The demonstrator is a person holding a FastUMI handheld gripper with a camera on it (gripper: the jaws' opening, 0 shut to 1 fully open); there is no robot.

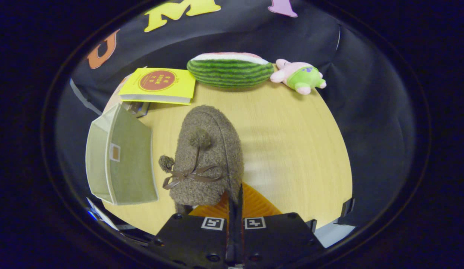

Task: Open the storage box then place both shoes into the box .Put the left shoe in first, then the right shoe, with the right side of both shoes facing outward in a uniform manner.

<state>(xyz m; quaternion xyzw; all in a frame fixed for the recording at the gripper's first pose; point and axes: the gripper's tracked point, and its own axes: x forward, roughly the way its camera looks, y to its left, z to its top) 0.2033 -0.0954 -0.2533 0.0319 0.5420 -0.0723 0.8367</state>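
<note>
A fuzzy brown shoe (207, 157) with a ribbon bow and two pompoms points its toe away from me, over the wooden table (295, 149). My gripper (233, 196) is shut on the shoe's rear edge, with both fingers pressed close together on the fabric. The grey-green storage box (121, 160) stands just left of the shoe. Its wide panel with a small square tag faces me, and a paler inside shows along its left side. The shoe hides the table right ahead of the fingers.
A yellow book (157, 86) lies beyond the box at the table's far side. A plush watermelon slice (230, 70) and a pink and green plush toy (299, 76) sit along the far edge. Bare tabletop stretches to the right of the shoe.
</note>
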